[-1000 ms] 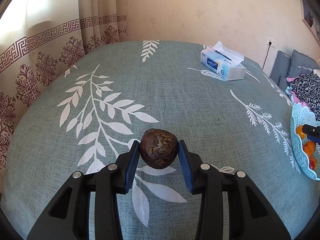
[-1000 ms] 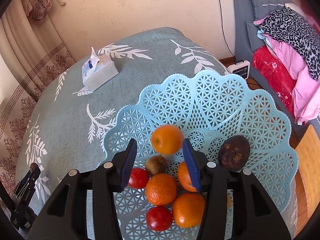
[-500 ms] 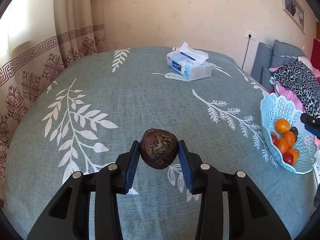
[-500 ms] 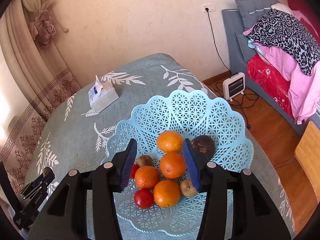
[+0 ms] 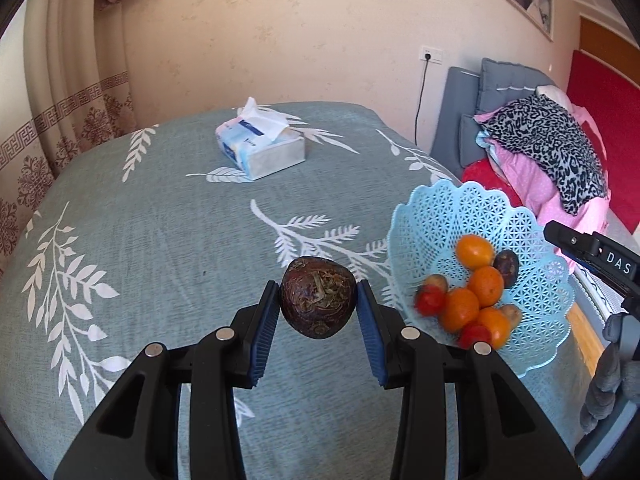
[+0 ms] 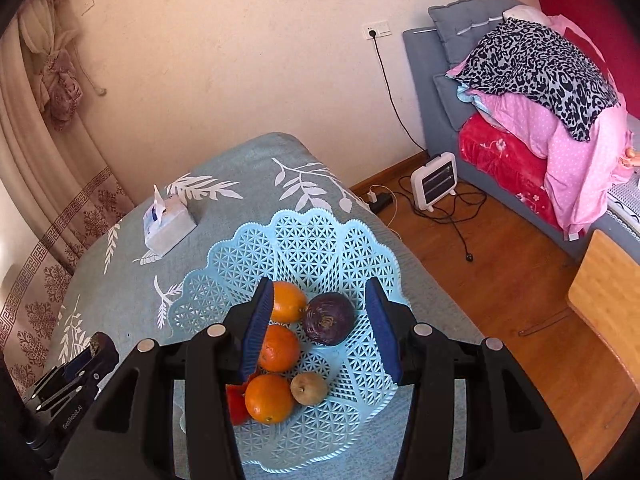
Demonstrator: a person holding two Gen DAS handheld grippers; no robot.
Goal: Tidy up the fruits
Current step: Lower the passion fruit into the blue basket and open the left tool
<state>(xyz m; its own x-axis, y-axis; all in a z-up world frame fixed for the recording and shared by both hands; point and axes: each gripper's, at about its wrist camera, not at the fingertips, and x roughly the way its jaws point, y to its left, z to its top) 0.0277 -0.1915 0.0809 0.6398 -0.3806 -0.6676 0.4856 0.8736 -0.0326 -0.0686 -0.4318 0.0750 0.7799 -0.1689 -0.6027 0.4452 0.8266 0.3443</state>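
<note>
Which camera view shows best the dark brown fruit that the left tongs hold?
The left wrist view. There the dark brown fruit sits whole and sharp between the blue pads of the left tongs. In the right wrist view only a small dark part of it shows at the lower left edge.

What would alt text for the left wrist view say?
The left gripper clamps a dark brown wrinkled fruit above a grey-green leaf-print tablecloth. To its right a light blue lattice basket holds oranges and tomatoes; a tissue box sits behind.

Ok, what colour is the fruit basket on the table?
Light blue lattice basket, clearest in the right wrist view.
</note>
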